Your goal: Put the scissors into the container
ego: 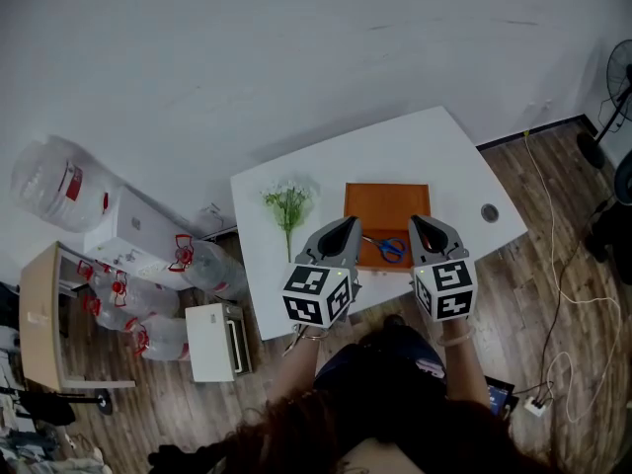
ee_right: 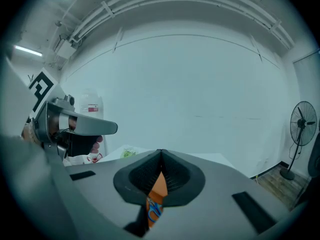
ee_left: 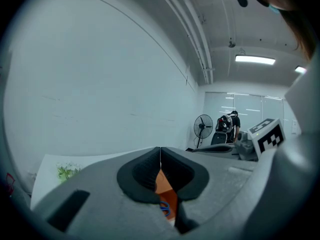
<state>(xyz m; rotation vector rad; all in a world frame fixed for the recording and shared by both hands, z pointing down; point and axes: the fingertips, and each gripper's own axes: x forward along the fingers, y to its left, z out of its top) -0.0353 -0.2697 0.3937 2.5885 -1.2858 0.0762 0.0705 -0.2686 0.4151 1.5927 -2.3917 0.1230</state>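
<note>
A white bench [ego: 434,146] carried an orange container [ego: 387,203]. Over its near edge hovered the left hand-held gripper [ego: 347,222] and the right hand-held gripper [ego: 419,221], both closed and empty. Blue-handled scissors [ego: 391,248] lay inside the container.

Scissors [ego: 391,248] in container [ego: 387,203] (flowers [ego: 287,204] left).

White wall [ego: 247,57], wood floor [ego: 538,294].
A white table [ego: 395,156] stands against the wall; water jugs [ego: 158,334] cluster at the left, a standing fan [ee_right: 302,129] stands at the right, and a strip light [ee_left: 255,60] glows overhead.
</note>
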